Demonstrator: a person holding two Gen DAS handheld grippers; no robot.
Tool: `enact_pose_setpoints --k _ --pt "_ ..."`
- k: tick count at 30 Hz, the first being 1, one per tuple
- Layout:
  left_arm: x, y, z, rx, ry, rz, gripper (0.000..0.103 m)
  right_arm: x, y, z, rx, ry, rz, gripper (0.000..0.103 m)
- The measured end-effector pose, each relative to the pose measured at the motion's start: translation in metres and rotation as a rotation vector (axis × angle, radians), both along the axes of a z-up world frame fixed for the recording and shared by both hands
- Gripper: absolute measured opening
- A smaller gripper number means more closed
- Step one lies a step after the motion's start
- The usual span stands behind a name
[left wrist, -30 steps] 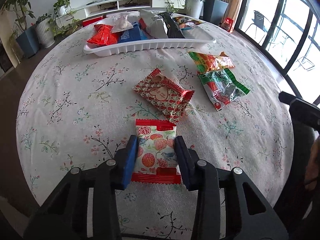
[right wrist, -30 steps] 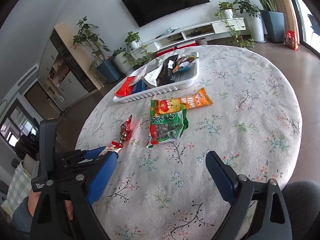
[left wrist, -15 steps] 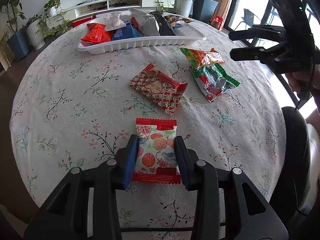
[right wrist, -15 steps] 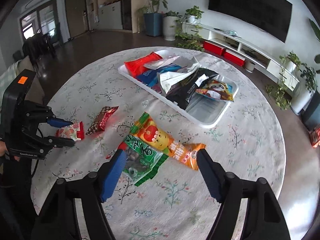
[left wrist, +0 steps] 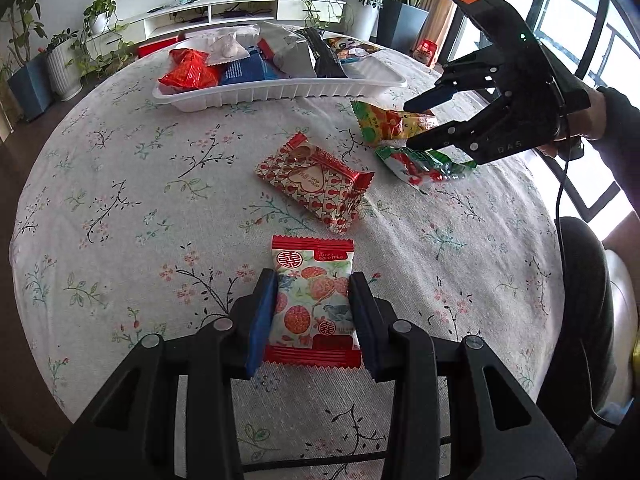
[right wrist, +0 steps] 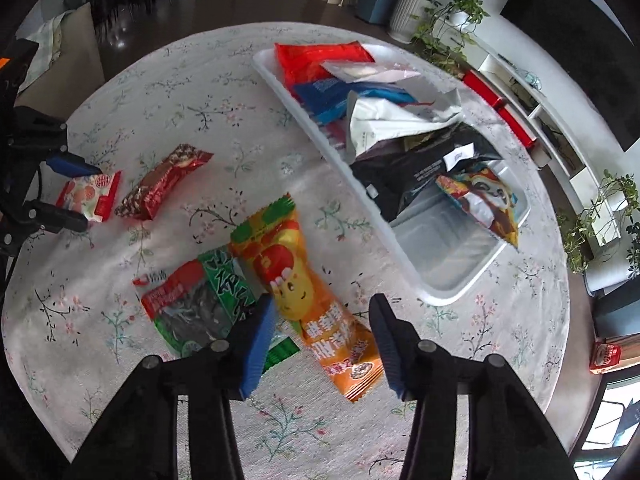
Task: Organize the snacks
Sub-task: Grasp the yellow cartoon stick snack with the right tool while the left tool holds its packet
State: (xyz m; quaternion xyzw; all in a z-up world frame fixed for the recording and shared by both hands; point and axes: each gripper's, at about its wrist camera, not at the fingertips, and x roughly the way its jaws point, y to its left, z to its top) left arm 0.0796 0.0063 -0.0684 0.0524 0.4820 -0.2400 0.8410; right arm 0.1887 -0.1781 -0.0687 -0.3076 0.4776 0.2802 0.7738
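Observation:
My left gripper [left wrist: 313, 292] is shut on a small white-and-red fruit-print snack packet [left wrist: 312, 300], which lies flat on the tablecloth; the packet also shows in the right wrist view [right wrist: 90, 196]. My right gripper [right wrist: 322, 310] is open and straddles an orange-yellow snack bag [right wrist: 310, 300] without gripping it; it also shows in the left wrist view [left wrist: 416, 122]. A green-red seed bag [right wrist: 196, 304] lies partly under that bag. A red heart-print packet [left wrist: 316, 182] lies mid-table. A white tray [left wrist: 280, 90] holds several snacks.
The round table has a floral cloth [left wrist: 120, 184]. The tray's right end [right wrist: 448, 256] has bare floor. A dark chair [left wrist: 584, 280] stands at the table's right edge. Potted plants [left wrist: 60, 64] and a TV shelf stand beyond the table.
My right gripper has swung over and come down around the orange-yellow bag, its jaws narrower than before. My left gripper stays shut on the fruit-print packet in the same spot.

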Motion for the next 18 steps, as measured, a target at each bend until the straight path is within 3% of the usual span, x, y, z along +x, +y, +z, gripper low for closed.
enact_pose_setpoints --k 4,9,18 --pt "0.000 0.001 0.000 -0.004 -0.001 0.000 0.035 0.000 0.002 -0.001 -0.005 0.036 0.010 0.048" --pt "-0.001 0.002 0.000 -0.011 0.001 0.001 0.035 -0.004 0.005 0.000 0.024 0.139 0.004 0.028" --pt "-0.001 0.000 0.000 -0.006 0.000 0.003 0.035 0.001 0.015 0.003 0.034 0.153 -0.025 0.028"
